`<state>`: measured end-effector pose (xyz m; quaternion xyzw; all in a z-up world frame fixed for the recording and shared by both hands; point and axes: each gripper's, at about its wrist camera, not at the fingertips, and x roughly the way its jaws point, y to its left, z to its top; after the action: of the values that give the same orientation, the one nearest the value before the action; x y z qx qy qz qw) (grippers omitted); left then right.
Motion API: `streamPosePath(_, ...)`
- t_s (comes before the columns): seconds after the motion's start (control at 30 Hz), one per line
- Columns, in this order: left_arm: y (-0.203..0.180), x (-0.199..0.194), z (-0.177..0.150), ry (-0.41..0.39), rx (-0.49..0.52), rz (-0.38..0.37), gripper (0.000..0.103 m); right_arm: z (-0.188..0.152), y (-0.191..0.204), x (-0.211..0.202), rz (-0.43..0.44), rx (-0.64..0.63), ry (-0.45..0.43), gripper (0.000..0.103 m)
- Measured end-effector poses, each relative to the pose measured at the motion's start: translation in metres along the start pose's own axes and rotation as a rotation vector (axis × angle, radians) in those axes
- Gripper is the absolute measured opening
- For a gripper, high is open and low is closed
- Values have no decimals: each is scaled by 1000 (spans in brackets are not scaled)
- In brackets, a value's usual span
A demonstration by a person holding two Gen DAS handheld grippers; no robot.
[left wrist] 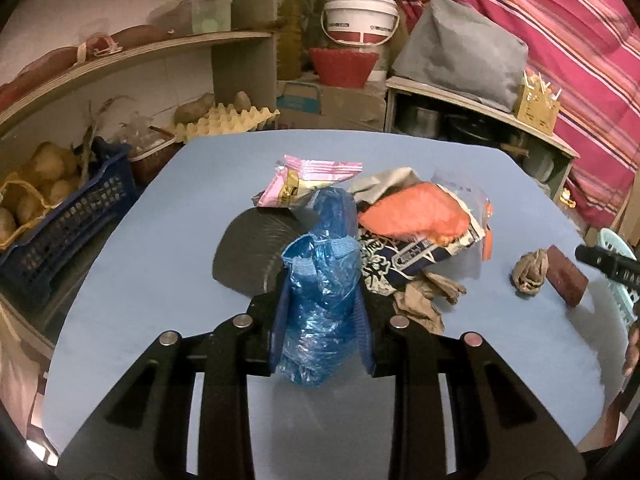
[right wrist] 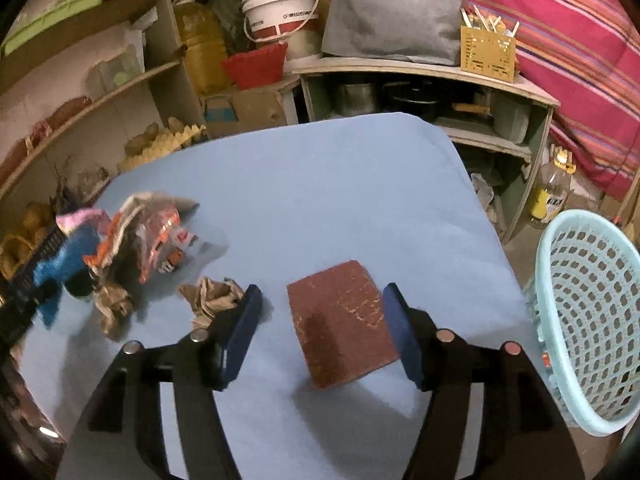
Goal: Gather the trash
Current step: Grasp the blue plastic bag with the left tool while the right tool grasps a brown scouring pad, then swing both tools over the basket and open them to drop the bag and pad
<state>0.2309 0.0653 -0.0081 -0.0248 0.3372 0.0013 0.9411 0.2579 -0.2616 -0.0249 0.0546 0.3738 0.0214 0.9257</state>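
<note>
My left gripper [left wrist: 322,320] is shut on a crumpled blue plastic bag [left wrist: 320,280], held upright just above the blue table [left wrist: 140,260]. Behind it lies a trash pile: a pink wrapper [left wrist: 308,176], an orange packet [left wrist: 416,212] and a black roll [left wrist: 248,252]. My right gripper [right wrist: 322,300] is open, and a flat red-brown sheet [right wrist: 340,328] lies on the table between its fingers, closer to the right pad. A crumpled brown paper [right wrist: 212,300] sits just left of the left finger. The blue bag [right wrist: 60,268] shows blurred at the far left.
A pale blue perforated basket [right wrist: 588,320] stands off the table's right edge. Another brown paper scrap [left wrist: 424,300] lies by the pile. Shelves with an egg tray [left wrist: 224,120], a crate of potatoes [left wrist: 60,216] and buckets surround the table's far side.
</note>
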Motion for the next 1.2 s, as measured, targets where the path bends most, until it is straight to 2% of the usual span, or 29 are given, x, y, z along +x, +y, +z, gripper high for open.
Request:
streamPosePath(0.13,4,-3,0,-9,-9,-1,28,-7,6,6,-12,-44,22,79)
streamPosePath(0.23,3,-2,-1,-7,-9,1,28,-9,17,10,-9,-84,25,83)
streamPosePath(0.27,3,-2,-1,-6,-8,1,28,-9,19,10,-19,-96,24,87)
streamPosePath(0.33,3,-3,-1,-9,-11,-2,28,-9,25,10,-77,-125,12,90)
streamPosePath(0.47,3,-3,-2,-6,-9,-2,28,-11,21,21,-140,-154,49,91)
streamPosePath(0.67,5,-3,-1,-2,-15,-2,28,-11,-7,37,-123,-36,119,91)
streamPosePath(0.9,3,-4,-1,-3,-2,16,28,-10,-6,50,-130,-38,143,90)
streamPosePath(1.03,0,-8,1,-19,7,24,28,-9,1,50,-116,-71,135,74)
streamPosePath(1.2,-5,-8,2,-18,12,22,28,-9,0,48,-109,-73,128,73)
